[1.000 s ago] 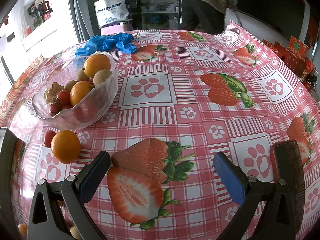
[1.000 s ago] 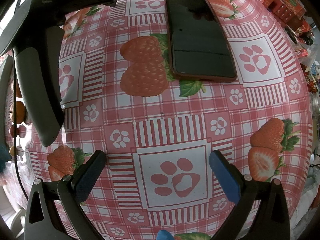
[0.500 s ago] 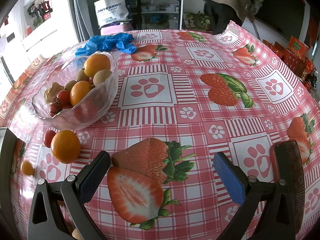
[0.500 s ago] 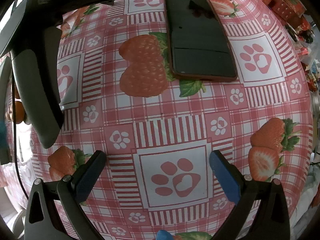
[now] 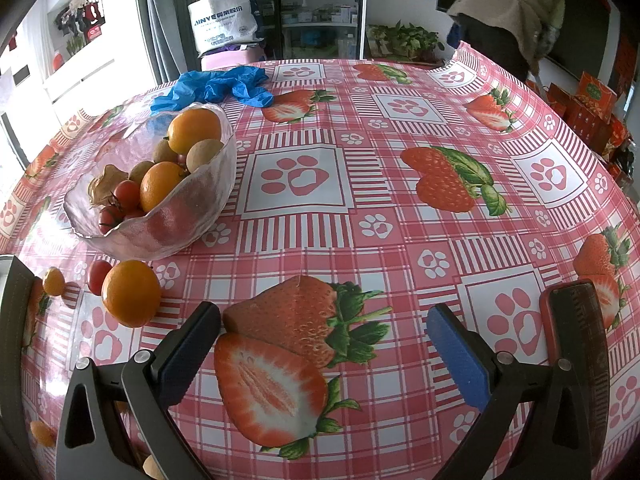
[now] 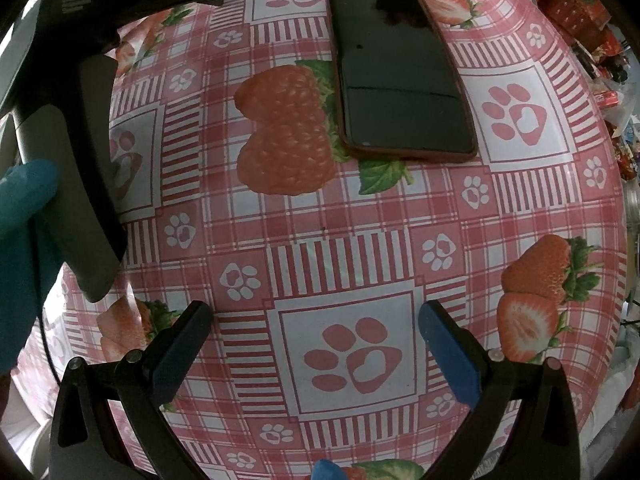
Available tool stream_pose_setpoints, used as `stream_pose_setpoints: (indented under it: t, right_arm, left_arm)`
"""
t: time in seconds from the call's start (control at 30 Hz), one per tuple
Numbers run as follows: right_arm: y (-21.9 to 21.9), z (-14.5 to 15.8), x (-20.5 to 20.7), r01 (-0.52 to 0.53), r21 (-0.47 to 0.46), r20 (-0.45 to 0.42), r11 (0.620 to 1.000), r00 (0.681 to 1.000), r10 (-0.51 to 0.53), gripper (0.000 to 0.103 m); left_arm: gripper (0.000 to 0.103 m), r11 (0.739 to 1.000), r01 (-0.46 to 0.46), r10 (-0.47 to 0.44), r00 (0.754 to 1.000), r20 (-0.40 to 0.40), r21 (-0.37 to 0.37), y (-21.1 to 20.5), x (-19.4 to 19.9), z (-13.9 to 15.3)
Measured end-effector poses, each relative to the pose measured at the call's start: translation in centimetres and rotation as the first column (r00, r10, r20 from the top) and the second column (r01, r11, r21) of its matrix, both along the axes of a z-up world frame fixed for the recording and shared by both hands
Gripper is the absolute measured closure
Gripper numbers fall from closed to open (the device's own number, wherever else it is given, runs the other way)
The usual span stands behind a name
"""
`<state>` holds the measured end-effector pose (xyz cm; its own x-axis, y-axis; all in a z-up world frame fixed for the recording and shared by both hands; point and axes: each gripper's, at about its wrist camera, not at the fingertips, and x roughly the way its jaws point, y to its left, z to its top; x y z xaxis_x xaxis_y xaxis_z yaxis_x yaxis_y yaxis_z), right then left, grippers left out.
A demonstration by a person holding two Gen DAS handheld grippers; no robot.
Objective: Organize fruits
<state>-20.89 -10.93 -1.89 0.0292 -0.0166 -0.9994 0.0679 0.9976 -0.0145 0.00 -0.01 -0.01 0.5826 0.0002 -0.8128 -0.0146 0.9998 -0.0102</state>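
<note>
Left gripper [image 5: 323, 344] had its jaws spread wide with nothing between them, just hanging over a printed strawberry on the tablecloth [image 5: 400, 216]. The loose orange [image 5: 131, 294] sat on the cloth off to the left of the left finger, close to that fingertip but not touching it and outside the gap. A cherry tomato [image 5: 98, 277] was right up against the orange's far-left side, and a small orange fruit [image 5: 53, 281] lay a bit further left. The glass bowl [image 5: 188, 204] stood just beyond them, further from the fingers, loaded with oranges, cherry tomatoes and some brownish-green round fruits. Crumpled blue gloves [image 5: 218, 87] lay behind the bowl.

Right gripper [image 6: 316, 330] was wide open too and empty, over a paw-print square. A dark phone [image 6: 396, 68] in a red case lay flat well ahead of its fingers. The other gripper's grey body [image 6: 76, 152] filled the left of that view, with a blue-gloved hand [image 6: 24, 216] on it.
</note>
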Motion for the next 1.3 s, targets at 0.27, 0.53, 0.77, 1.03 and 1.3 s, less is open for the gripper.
stream_pose_setpoints:
  t: [0.27,0.53,0.77,1.03,1.3]
  right_arm:
    - [0.0,0.1,-0.1,0.000,0.000,-0.001,1.000,1.000,0.000,0.000]
    - [0.0,0.1,-0.1,-0.002,-0.001,-0.016,1.000,1.000,0.002,0.000]
    - [0.0,0.1,-0.3,-0.003,-0.001,-0.010,1.000,1.000,0.003,0.000]
    - [0.1,0.2,-0.6,-0.005,-0.003,-0.005,1.000,1.000,0.005,0.000]
    - [0.0,0.2,-0.5,-0.004,-0.004,-0.003,1.000,1.000,0.004,0.000]
  left_arm:
    - [0.000,1.000,0.000,0.000,1.000,0.000,0.000,0.0,0.0,0.0]
    - [0.000,1.000,-0.002,0.003,0.998,-0.060,0.004,0.0,0.6,0.2]
    - [0.000,0.997,0.071,-0.076,0.976,-0.206,-0.031,2.4,-1.5,4.7]
    - [0.000,0.998,-0.043,0.051,0.968,-0.245,0.035,14.0,-8.6,6.2]
    - [0.000,0.996,-0.091,0.094,0.934,-0.345,0.025,18.4,-7.1,3.6]
